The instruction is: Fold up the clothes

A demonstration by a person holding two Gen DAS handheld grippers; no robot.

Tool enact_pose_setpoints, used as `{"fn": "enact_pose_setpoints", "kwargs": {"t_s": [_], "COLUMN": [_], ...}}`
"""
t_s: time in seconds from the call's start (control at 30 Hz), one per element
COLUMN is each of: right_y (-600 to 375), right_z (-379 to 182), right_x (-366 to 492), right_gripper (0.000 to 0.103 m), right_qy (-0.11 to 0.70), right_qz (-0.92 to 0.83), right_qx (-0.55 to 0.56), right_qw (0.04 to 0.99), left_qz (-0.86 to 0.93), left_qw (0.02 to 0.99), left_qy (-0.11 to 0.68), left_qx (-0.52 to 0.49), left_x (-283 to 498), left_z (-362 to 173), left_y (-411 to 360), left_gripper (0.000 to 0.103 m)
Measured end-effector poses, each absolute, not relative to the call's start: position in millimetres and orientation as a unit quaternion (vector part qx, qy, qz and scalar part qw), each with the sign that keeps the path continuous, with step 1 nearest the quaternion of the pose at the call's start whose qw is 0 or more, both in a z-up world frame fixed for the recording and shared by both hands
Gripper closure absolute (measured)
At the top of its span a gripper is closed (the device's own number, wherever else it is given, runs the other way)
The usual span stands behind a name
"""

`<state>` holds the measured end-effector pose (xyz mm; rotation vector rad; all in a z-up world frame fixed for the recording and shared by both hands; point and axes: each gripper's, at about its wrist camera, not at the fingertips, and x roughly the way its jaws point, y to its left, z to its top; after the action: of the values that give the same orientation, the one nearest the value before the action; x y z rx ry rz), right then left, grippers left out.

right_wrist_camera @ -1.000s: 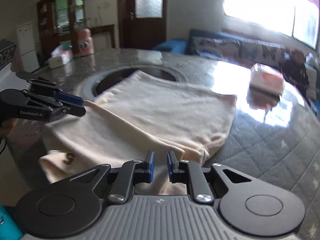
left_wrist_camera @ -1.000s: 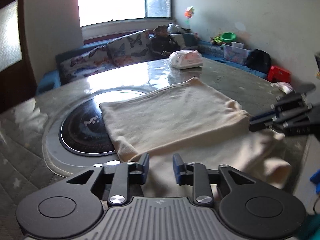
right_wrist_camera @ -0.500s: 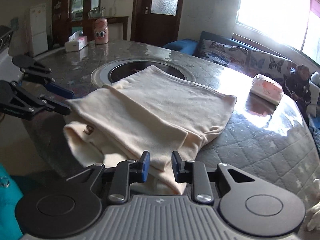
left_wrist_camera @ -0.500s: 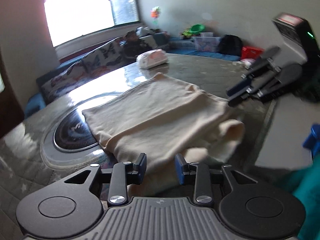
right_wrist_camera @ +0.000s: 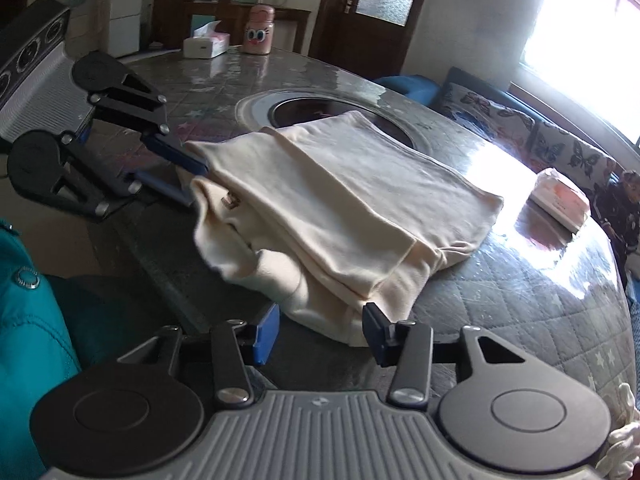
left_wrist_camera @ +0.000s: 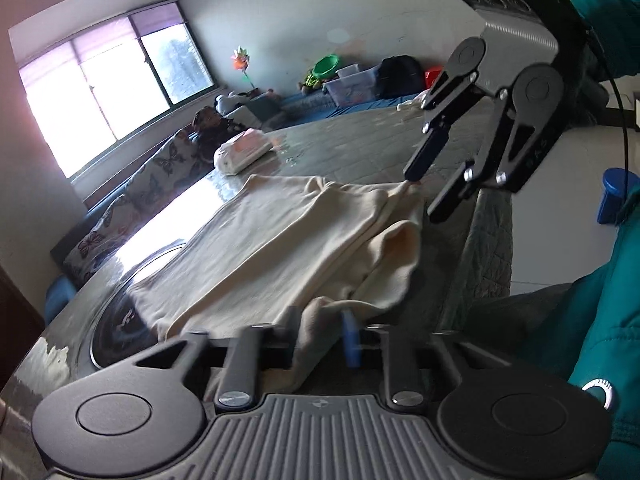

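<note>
1. Two claws work one cream garment (right_wrist_camera: 352, 196), which lies partly folded on the desk (right_wrist_camera: 520, 300), its near end hanging over the edge.
2. The left claw (left_wrist_camera: 320, 336) has cloth between its fingers; whether it pinches tight, I cannot tell. The right claw (right_wrist_camera: 320, 330) stands apart around the near corner.
3. Done well, I judge, both corners get a firm pinch at the same height, so the layers stay aligned.
4. The knit looks soft and limp with thick hems; the desk is glossy, quilted, and slippery.
</note>
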<state>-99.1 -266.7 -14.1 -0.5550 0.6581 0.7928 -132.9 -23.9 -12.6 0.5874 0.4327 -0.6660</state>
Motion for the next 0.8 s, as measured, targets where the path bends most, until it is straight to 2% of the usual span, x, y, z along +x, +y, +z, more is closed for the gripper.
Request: {"fn": "enact_pose_setpoints", "kwargs": {"t_s": [0.13,0.3,0.4,0.47,0.5,0.67,0.73,0.8], "right_y": [-262.0,-250.7,-243.4,-239.9,-238.8,-245.4,-246.0,-245.0], "right_z": [-18.5,-21.0,-24.5,-26.8,-27.5,-15.7,-11.2,-8.2], "right_x": [-104.9,-97.6,-84.9,-74.8,-69.7,-49.0,-43.9,-40.5], "right_gripper": [0.051,0.051,0.058,0.071,0.081,0.091,0.092,0.092], "right_qy": [0.294,0.271,0.274,0.285,0.292,0.307,0.307,0.303], "right_qz": [0.388,0.399,0.403,0.405,0.406,0.401,0.399,0.398], "right_qx": [-0.279,-0.267,-0.25,-0.234,-0.225,-0.173,-0.165,-0.163], "right_qw": [0.828,0.834,0.837,0.836,0.836,0.845,0.848,0.85], "left_qz": [-0.305,-0.298,-0.297,-0.297,-0.296,-0.293,-0.29,-0.287], "left_qw": [0.898,0.908,0.909,0.909,0.91,0.909,0.909,0.908], "left_qy": [0.207,0.228,0.239,0.245,0.249,0.256,0.251,0.246], "left_qx": [0.24,0.184,0.168,0.157,0.152,0.147,0.164,0.18], "left_x": [-115.7,-82.0,-75.4,-71.0,-68.8,-69.2,-77.3,-85.3], "left_z": [-0.8,8.7,7.9,7.3,7.0,4.9,3.3,1.7], "left_y": [-19.7,-13.8,-8.5,-4.9,-3.2,5.8,8.5,11.1], "left_gripper": [0.095,0.095,0.095,0.095,0.095,0.084,0.062,0.058]}}
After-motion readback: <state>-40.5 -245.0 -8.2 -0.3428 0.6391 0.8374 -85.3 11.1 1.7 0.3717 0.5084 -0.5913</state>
